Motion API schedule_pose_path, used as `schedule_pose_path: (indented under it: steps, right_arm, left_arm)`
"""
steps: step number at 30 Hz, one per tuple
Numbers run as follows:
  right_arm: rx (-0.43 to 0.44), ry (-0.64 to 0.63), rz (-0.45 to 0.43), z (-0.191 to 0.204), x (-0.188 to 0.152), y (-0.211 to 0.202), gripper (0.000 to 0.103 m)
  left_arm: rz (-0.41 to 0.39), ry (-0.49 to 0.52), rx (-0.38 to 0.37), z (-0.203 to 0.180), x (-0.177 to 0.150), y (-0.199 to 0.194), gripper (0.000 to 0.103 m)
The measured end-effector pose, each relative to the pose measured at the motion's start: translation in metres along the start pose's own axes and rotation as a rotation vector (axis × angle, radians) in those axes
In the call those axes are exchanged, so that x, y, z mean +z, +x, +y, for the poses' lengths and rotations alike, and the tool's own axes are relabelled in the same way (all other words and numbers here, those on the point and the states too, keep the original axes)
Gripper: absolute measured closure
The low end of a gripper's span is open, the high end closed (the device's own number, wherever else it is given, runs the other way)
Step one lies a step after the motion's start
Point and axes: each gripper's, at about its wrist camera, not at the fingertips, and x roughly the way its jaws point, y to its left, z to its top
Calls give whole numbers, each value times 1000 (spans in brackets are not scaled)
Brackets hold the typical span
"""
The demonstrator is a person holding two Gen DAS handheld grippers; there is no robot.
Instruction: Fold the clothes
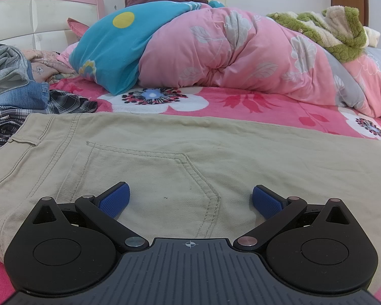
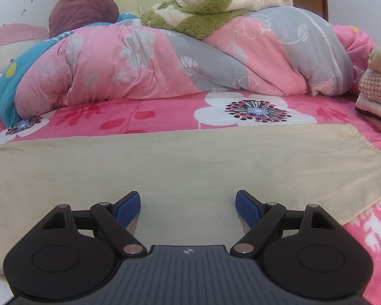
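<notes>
Beige trousers (image 1: 165,157) lie flat across the pink flowered bedspread (image 1: 254,104), waistband and back pocket toward the left. My left gripper (image 1: 190,198) hovers over the back pocket, its blue pads wide apart with nothing between them. In the right wrist view the trouser legs (image 2: 190,162) stretch across the bed to the hem at the right. My right gripper (image 2: 188,206) stands open just above the cloth, gripping nothing.
A rolled pink and grey quilt (image 2: 165,58) with a green fleece garment (image 2: 203,12) on top lies along the far side. A pile of jeans and checked clothes (image 1: 17,86) sits at the left. Folded clothes (image 2: 378,89) are stacked at the right. A person in a maroon jacket (image 2: 83,7) sits behind the quilt.
</notes>
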Motion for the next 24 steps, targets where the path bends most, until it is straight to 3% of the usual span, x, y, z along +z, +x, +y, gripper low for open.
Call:
schedule_pose_path:
  steps: [24]
  right_arm:
    - [-12,-16,8,3,0,1,18]
  left_arm:
    - [0,0,1,0,0,0,0]
